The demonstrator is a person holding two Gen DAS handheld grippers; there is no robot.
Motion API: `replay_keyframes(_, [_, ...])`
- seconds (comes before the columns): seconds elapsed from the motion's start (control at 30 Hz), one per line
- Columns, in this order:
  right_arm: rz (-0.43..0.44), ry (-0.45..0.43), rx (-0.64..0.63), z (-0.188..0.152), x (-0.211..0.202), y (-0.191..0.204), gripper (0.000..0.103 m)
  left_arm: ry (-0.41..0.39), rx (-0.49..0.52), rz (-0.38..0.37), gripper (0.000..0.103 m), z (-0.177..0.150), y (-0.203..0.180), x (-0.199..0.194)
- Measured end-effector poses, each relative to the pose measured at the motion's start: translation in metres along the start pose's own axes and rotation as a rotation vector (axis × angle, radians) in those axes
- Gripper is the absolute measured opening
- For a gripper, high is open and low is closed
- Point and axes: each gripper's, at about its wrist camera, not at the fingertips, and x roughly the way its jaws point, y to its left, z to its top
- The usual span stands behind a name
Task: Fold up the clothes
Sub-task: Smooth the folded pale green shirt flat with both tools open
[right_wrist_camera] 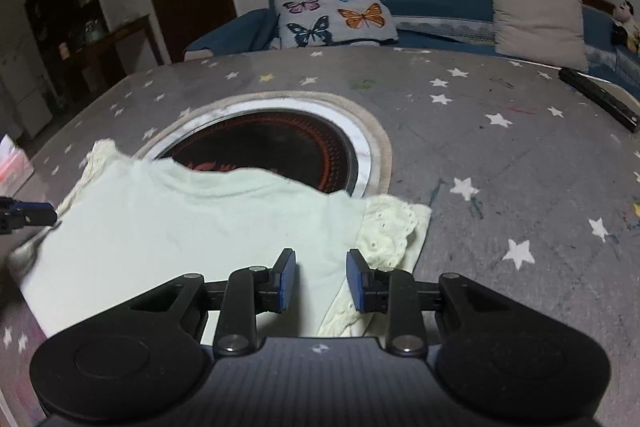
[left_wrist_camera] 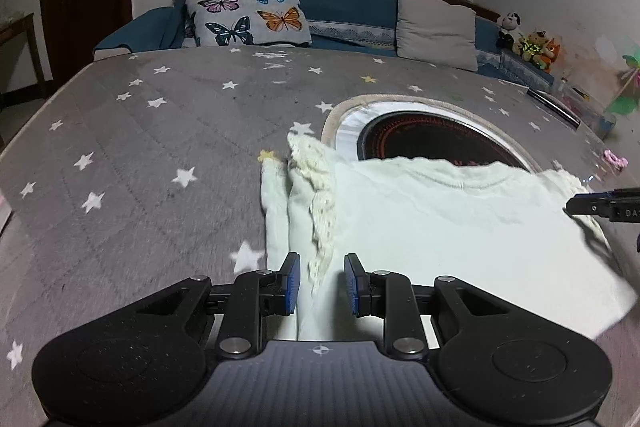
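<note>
Shirt (left_wrist_camera: 420, 211) lies beneath both downward-tilted, slightly parted grippers, left gripper (left_wrist_camera: 322, 285) and right gripper (right_wrist_camera: 321, 281).

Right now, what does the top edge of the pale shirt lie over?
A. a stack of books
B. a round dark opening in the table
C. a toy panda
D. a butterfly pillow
B: the shirt partly covers the opening in the table.

Black claw (left_wrist_camera: 320, 285) (blue pads (left_wrist_camera: 293, 283)) — silver screws.
</note>
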Motion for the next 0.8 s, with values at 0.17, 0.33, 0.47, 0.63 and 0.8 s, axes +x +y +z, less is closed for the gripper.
replay_keyframes(0.17, [0.011, -0.015, -0.011, 0.01, 0.005, 0.005, 0.028, -0.014, -0.006, -0.024, 0.026, 0.02, -0.008, 0.019])
replay_keyframes(0.33, [0.008, -0.002, 0.024, 0.016, 0.024, 0.001, 0.028, -0.016, -0.014, -0.034, 0.026, 0.036, -0.013, 0.042])
replay_keyframes(0.47, [0.007, 0.003, 0.023, 0.018, 0.026, 0.0, 0.028, -0.003, -0.035, -0.014, 0.025, 0.042, -0.006, 0.054])
replay_keyframes(0.63, [0.007, -0.003, 0.013, 0.019, 0.017, 0.005, 0.028, -0.028, -0.039, -0.002, 0.026, 0.043, 0.003, 0.038])
replay_keyframes(0.8, [0.054, -0.015, -0.025, 0.02, 0.005, 0.023, 0.03, -0.044, -0.034, 0.041, 0.048, 0.027, 0.012, 0.007])
